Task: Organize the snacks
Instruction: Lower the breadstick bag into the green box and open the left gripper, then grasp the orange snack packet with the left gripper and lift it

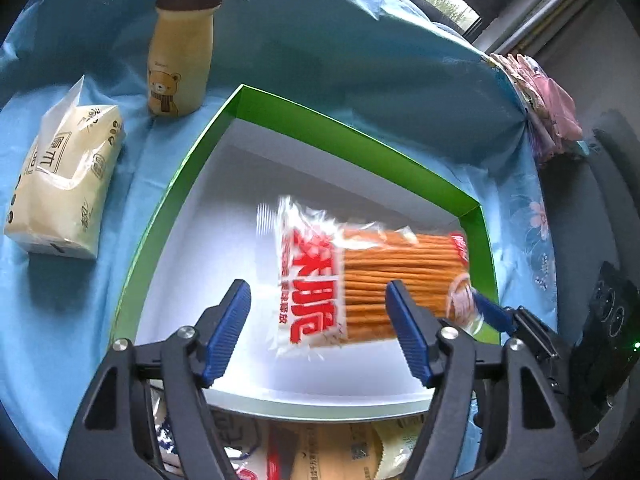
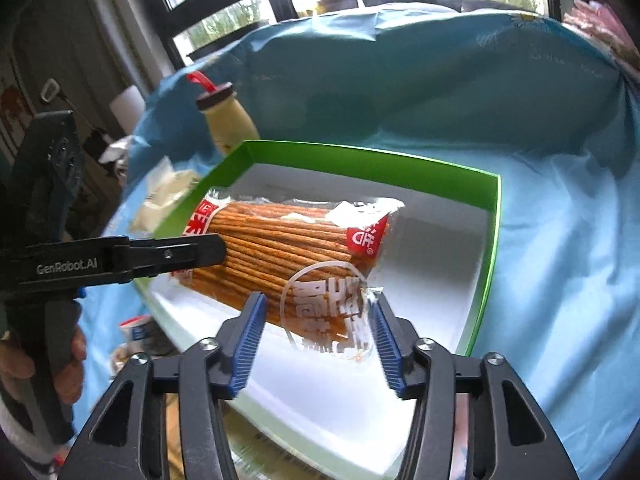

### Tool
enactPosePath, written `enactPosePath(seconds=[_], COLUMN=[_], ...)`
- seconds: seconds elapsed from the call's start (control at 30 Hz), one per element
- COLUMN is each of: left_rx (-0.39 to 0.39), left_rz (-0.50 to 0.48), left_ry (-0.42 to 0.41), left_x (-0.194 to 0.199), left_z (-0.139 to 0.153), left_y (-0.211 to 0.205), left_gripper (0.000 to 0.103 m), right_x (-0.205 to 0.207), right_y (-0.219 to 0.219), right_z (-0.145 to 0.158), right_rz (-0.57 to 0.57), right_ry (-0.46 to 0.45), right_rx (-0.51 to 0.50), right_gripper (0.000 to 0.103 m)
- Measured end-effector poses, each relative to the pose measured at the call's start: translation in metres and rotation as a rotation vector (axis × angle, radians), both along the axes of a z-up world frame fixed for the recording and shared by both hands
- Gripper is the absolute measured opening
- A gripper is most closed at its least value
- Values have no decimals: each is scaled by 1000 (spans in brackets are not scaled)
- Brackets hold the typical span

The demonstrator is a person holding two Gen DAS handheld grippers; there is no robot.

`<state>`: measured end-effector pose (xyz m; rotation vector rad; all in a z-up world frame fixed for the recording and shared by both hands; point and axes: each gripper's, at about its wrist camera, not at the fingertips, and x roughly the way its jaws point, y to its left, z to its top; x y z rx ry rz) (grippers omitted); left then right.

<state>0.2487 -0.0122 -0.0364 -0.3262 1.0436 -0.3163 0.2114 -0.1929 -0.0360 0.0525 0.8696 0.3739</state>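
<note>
A clear bag of orange snack sticks [image 1: 372, 276] with red lettering lies in a green-walled box [image 1: 360, 148] with a white floor; in the left wrist view it looks blurred. My left gripper [image 1: 318, 332] is open and empty just in front of the bag. My right gripper [image 2: 318, 342] is open, its fingers either side of the bag's near end [image 2: 296, 256] without clamping it. The right gripper's blue fingertip [image 1: 490, 312] shows in the left wrist view at the bag's right end. The left gripper [image 2: 120, 260] shows in the right wrist view over the box's left wall [image 2: 200, 188].
A yellow bear bottle [image 1: 180, 52] with a red strap stands behind the box on the blue cloth [image 1: 360, 60]. A tissue pack [image 1: 64, 184] lies to its left. More snack packets [image 1: 320, 452] lie in front of the box. Pink fabric [image 1: 548, 96] hangs at the table's right edge.
</note>
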Motion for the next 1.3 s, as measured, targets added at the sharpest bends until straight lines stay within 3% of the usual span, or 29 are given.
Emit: enactPosePath(seconds=[0.1,0.17,0.27,0.5,0.8,1.3], left_rx=[-5,11,49,79,131,168], left_rz=[14,10,11,16,45,70], left_ry=[-22,-51,-90,-88,-70,-84], left_x=[-4,-12,-25,-60,-111,-187], left_z=[9,19,32,45,51,33], left_y=[8,13,20,32,38,50], left_gripper=[76,76,86,87,88,88], right_x=[4,1,-6,-35,-88,-165], right_y=[-1,-5,-15,-37,-33,-3], right_z=[-1,2,10,30,36,34], right_rz=[-32,-38,-62,-87,-25,96], right_ry=[-1,-20,-58,-89,-83,-83], right_rx=[-43,-36,-44,-2,21,54], right_gripper=[69,69,69,71,75,75])
